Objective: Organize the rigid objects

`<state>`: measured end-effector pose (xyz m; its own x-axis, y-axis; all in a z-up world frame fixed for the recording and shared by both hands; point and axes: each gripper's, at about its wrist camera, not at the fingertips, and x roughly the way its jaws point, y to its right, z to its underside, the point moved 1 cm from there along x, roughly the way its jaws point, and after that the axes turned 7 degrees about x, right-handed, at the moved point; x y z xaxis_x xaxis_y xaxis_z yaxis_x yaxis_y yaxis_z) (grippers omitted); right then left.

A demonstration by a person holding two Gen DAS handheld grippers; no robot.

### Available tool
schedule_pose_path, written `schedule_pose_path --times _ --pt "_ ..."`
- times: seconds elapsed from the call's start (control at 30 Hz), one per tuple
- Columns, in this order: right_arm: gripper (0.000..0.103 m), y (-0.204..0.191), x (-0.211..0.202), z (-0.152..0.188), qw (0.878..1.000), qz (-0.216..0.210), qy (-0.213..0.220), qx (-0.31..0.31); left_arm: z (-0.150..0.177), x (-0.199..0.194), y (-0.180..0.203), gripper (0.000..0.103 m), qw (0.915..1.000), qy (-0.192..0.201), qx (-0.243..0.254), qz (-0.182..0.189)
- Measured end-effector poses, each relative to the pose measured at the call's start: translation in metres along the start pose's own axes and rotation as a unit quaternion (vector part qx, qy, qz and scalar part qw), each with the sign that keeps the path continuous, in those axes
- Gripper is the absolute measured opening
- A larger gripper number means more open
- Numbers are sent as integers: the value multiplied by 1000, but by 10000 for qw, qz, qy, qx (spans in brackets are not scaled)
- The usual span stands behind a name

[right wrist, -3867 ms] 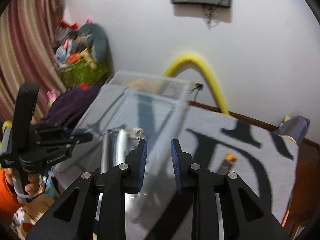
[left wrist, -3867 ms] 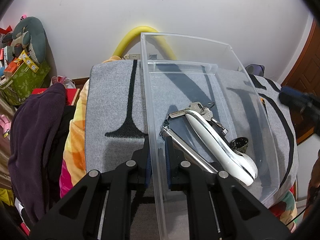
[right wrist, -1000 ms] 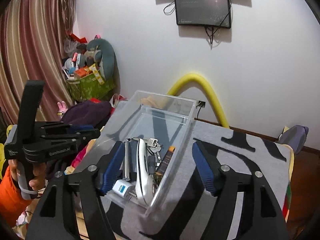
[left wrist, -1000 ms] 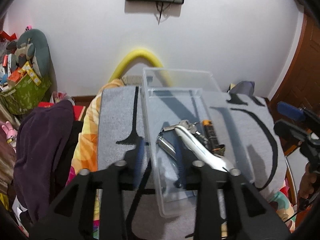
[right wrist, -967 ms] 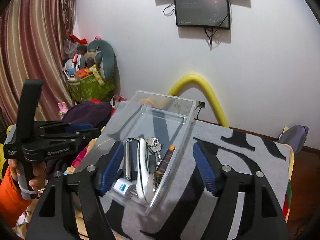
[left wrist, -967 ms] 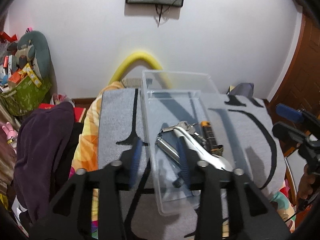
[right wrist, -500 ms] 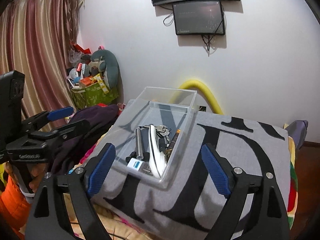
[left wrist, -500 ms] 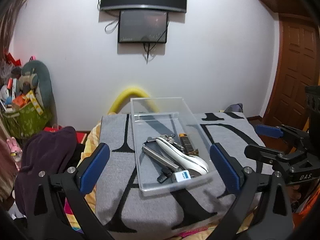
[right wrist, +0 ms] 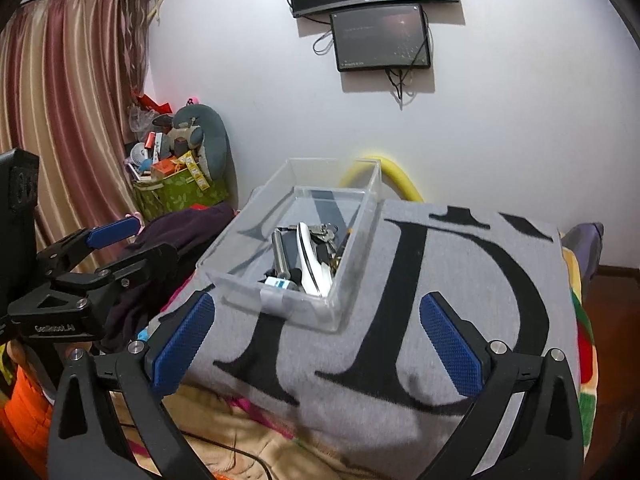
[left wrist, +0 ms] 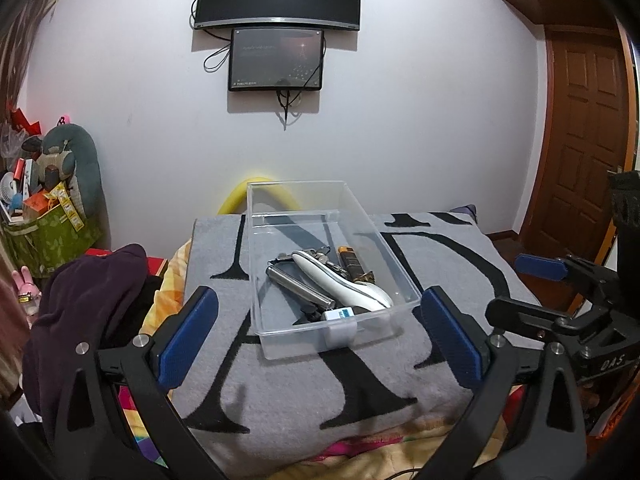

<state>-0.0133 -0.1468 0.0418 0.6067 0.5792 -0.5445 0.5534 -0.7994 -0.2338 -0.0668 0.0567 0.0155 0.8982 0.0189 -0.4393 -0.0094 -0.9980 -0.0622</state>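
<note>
Grey blanket (left wrist: 360, 384), clear bin (left wrist: 296, 340) on top

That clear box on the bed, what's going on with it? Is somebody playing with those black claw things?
A person holds a grabber in each hand and is tidying hard little things. The clear box sits on a grey blanket with the things in it: a white handled tool, a silver tube, keys and a battery. The left gripper and right gripper are wide open, holding nothing, back from the box.

Both the left gripper (left wrist: 318, 334) and right gripper (right wrist: 316, 334) have opened wide and backed away from the clear bin (left wrist: 320, 322).
</note>
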Motion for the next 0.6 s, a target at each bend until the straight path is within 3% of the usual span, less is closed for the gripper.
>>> schedule_pose_path --times 0.6 --pt "103 -1 -10 -4 10000 9 81 26 0 -3 2 103 10000 40 28 19"
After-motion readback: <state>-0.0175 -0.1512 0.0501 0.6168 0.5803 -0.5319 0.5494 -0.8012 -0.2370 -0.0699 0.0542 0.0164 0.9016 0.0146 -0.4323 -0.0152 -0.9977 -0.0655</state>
